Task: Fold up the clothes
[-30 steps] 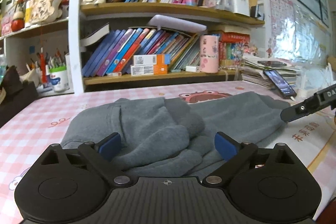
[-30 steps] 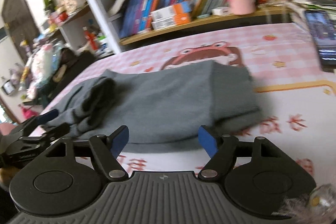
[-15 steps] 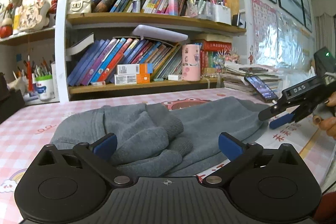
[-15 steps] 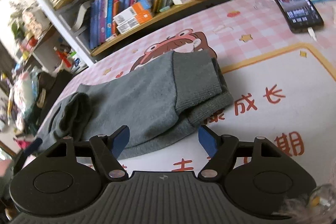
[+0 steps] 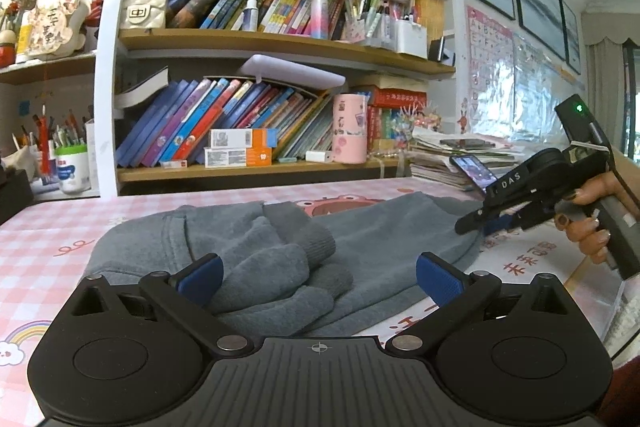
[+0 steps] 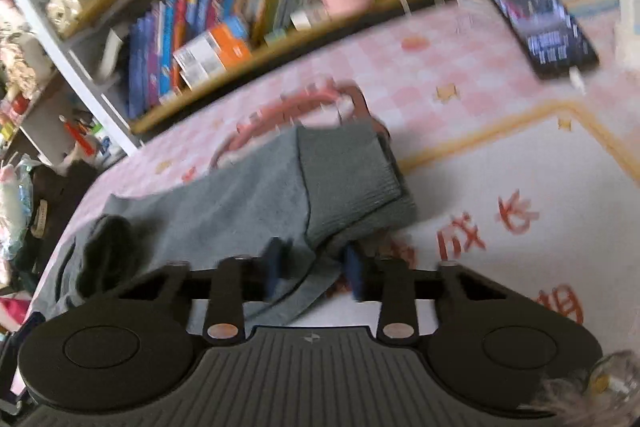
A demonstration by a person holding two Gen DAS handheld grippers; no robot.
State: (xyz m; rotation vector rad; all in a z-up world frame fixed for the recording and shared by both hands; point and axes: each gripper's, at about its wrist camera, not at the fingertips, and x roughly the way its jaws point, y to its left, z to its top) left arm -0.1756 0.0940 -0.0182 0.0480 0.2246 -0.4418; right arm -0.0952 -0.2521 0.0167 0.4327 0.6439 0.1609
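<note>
A grey sweater (image 5: 360, 247) lies partly folded on the pink checked tablecloth (image 5: 44, 251), its sleeves bunched near me. My left gripper (image 5: 318, 277) is open, its blue pads either side of the bunched sleeves, just above them. My right gripper (image 6: 314, 269) has its jaws drawn close around the near hem of the sweater (image 6: 248, 203); a gap remains and cloth sits between the pads. In the left wrist view the right gripper (image 5: 480, 223) meets the sweater's right edge.
A bookshelf (image 5: 260, 171) full of books stands along the table's far edge. A pink cup (image 5: 350, 129) stands on its lower shelf. A phone (image 6: 538, 23) leans on a paper stack at the right. A white mat with red characters (image 6: 500, 223) lies under the sweater's right end.
My right gripper has moved in onto the sweater's near right hem and its jaws have narrowed from wide open. The left gripper has tilted up slightly and stays open.
</note>
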